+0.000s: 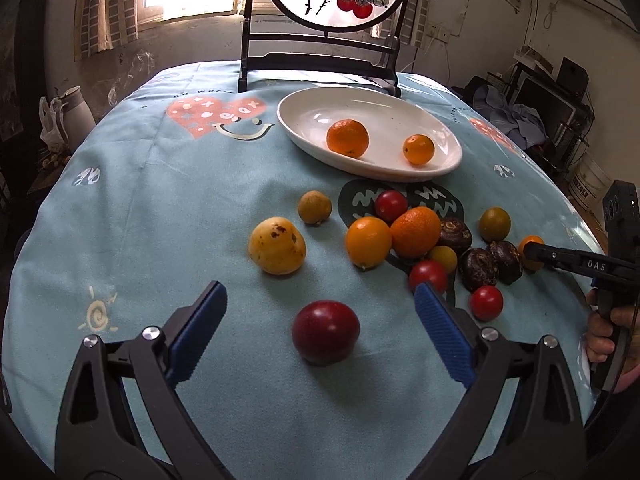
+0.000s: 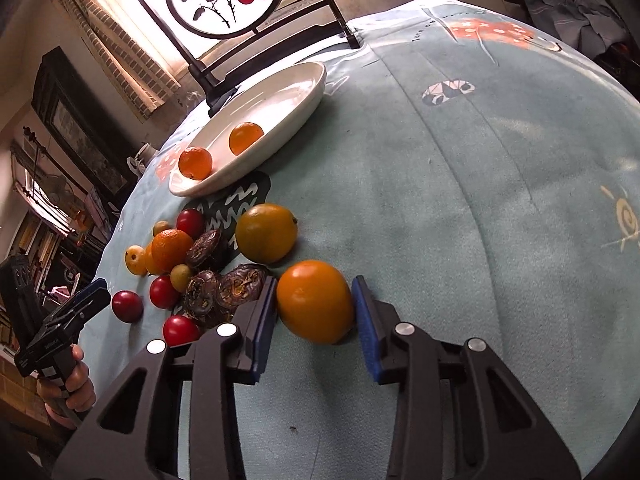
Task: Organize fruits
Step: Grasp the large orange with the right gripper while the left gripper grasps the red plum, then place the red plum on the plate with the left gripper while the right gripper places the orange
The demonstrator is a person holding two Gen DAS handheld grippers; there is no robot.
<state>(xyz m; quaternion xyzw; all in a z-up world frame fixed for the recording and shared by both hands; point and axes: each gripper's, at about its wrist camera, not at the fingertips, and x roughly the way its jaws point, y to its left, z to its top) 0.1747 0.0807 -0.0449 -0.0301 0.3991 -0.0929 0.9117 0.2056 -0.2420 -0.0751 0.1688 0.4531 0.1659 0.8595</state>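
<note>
Tongs on the right (image 2: pixel 314 314) sit at the near edge of the bench (image 2: pixel 460 200), their blue pads flanking an orange fruit (image 2: pixel 314 300); the left pad touches its skin, the right pad looks to be just at it, so I judge the pinch only barely made. Squeezing should finish gently and square across the widest part, since a round, smooth fruit can squirt forward if caught low. Just beside it lie dark wrinkled fruits (image 2: pixel 240 290), so the lift should go straight up before swinging away. The left tongs (image 1: pixel 320 304) stand spread wide, with a dark red plum (image 1: pixel 325 332) between the pads and untouched; it rests near the same edge. Farther in, the loose pile waits mid-bench, and beyond it the white dish (image 1: pixel 448 162), holding two oranges, offers bare room for the carried fruit.
</note>
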